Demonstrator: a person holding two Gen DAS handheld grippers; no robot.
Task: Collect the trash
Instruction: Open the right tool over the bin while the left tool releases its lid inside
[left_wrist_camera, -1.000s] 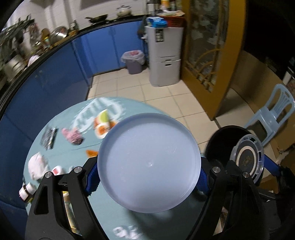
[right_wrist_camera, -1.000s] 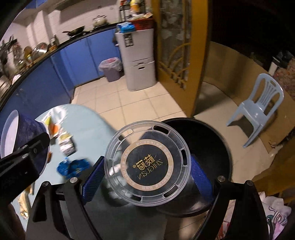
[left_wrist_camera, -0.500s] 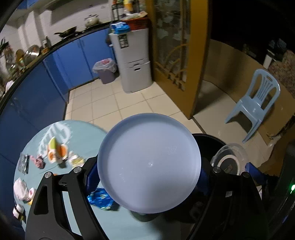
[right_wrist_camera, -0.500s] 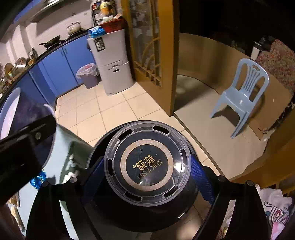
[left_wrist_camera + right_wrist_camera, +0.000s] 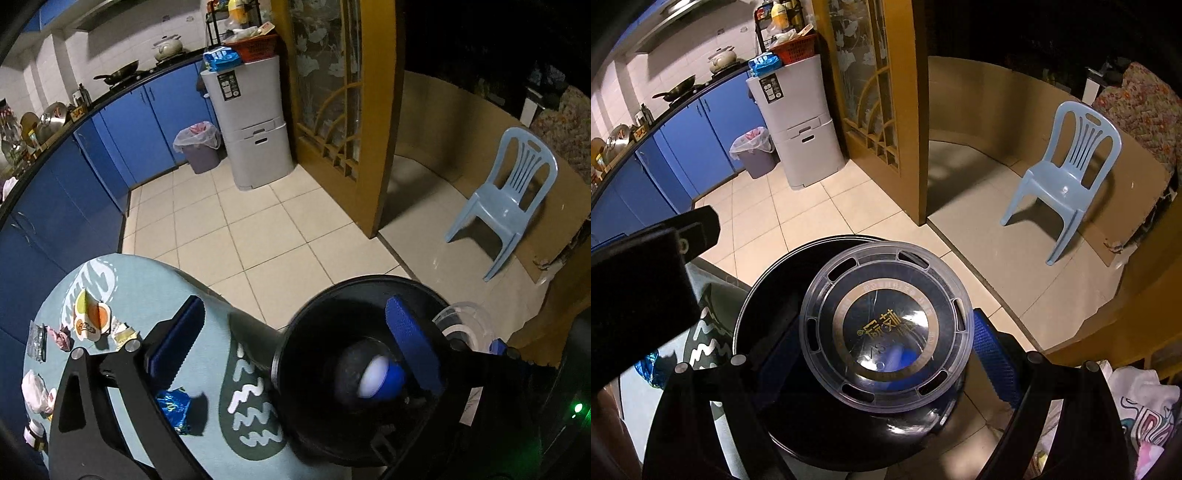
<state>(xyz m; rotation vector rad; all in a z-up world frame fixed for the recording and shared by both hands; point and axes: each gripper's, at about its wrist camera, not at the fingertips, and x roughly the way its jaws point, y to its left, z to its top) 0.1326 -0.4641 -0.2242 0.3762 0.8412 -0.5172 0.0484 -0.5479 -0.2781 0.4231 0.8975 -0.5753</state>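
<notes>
A black trash bin [image 5: 354, 373] stands by the round teal table [image 5: 147, 291]. My left gripper [image 5: 295, 343] is open over the bin's mouth; a blue-and-white paper bowl [image 5: 376, 376] lies blurred inside the bin. My right gripper [image 5: 886, 343] is shut on a clear round plastic lid [image 5: 886, 325] with a gold-ringed label, held above the bin [image 5: 764, 295]. The lid's edge also shows in the left wrist view [image 5: 465, 317]. Trash lies on the table: a blue foil wrapper [image 5: 171, 406], an orange-white packet [image 5: 88, 317], a pink wrapper [image 5: 61, 338], a white crumpled bag [image 5: 35, 393].
A light-blue plastic chair [image 5: 513, 195] stands on the tiled floor at right. A grey cabinet [image 5: 251, 122] and a lined small bin [image 5: 199, 146] stand by blue kitchen cupboards. A wooden door frame [image 5: 373, 110] rises behind the black bin.
My left gripper swung from the table over the bin, opened and dropped the bowl into it. My right gripper moved the lid over the bin's mouth.
</notes>
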